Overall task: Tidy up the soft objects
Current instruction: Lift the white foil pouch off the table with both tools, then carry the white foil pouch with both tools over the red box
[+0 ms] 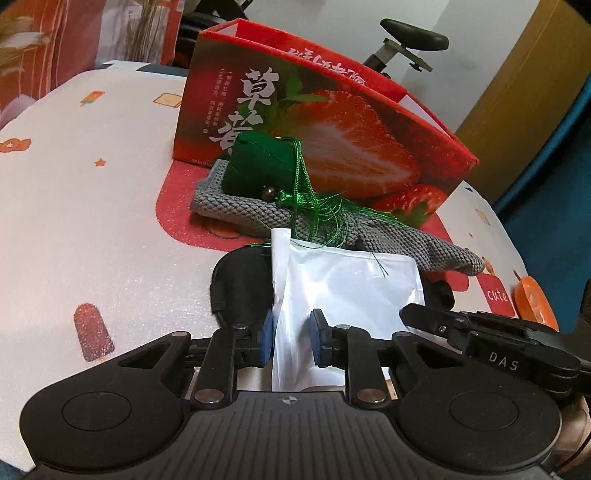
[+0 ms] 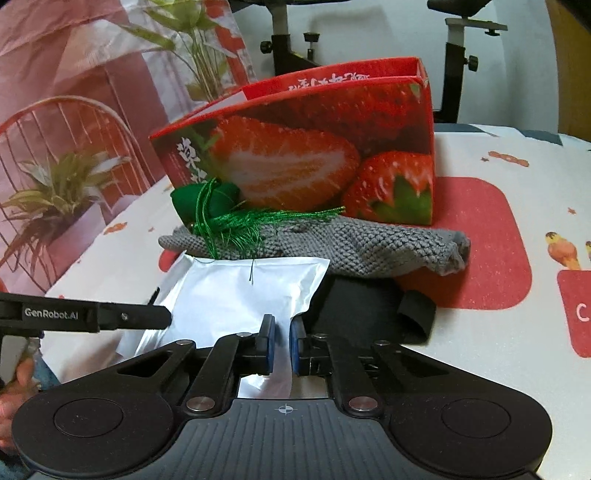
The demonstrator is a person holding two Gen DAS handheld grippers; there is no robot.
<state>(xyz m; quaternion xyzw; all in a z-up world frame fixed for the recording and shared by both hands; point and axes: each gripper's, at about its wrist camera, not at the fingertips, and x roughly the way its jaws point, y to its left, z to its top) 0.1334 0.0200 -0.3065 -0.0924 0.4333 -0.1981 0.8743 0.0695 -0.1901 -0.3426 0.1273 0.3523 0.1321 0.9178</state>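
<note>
A white foil pouch [image 1: 343,280] [image 2: 240,291] lies at the near side of the table, partly over a black eye mask [image 1: 240,284] [image 2: 354,306]. My left gripper [image 1: 293,334] is shut on the pouch's left edge, which stands folded upward between the blue pads. My right gripper [image 2: 281,341] is shut on the pouch's near right corner. Behind the pouch a grey knitted cloth [image 1: 258,210] [image 2: 351,243] carries a green tasselled sachet [image 1: 258,166] [image 2: 207,201]. Both rest against the front of an open red strawberry box [image 1: 351,133] [image 2: 314,155].
The table wears a white cloth with red patches and ice-lolly prints [image 1: 92,328]. A black saddle on a stand [image 1: 413,35] rises behind the box. A curtain with a plant pattern [image 2: 66,192] hangs at the left. A person's hand [image 2: 14,387] shows at the lower left.
</note>
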